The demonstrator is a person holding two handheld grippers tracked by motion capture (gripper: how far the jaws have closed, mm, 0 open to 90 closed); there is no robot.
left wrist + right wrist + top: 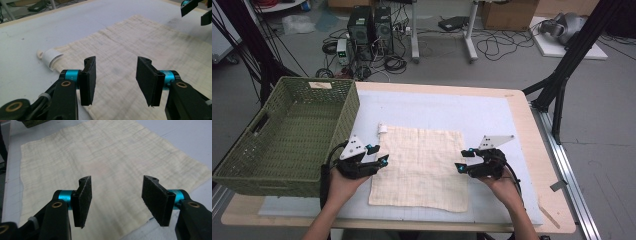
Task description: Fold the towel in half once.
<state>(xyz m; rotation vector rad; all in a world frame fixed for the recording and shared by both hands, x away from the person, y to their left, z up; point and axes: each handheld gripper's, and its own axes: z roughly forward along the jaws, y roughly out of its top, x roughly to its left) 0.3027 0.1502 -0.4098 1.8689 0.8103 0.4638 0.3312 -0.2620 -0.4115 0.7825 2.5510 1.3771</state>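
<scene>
A cream cloth (419,165) lies spread flat on the white mat, with a small white tag (382,129) at its far left corner. My left gripper (378,154) hovers at the cloth's left edge, jaws open and nothing between them. My right gripper (463,160) hovers over the cloth's right edge, open too, and it faces the left one. In the left gripper view the open gripper (116,75) looks across the cloth (150,42), past the tag (51,58) to the right gripper (197,10). In the right gripper view the open gripper (117,195) stands above the cloth (100,152).
A green woven basket (352,107) stands at the table's left edge, close to my left hand. The white mat (437,105) covers most of the wooden tabletop (522,115). Computers, cables and black stand legs are on the floor beyond.
</scene>
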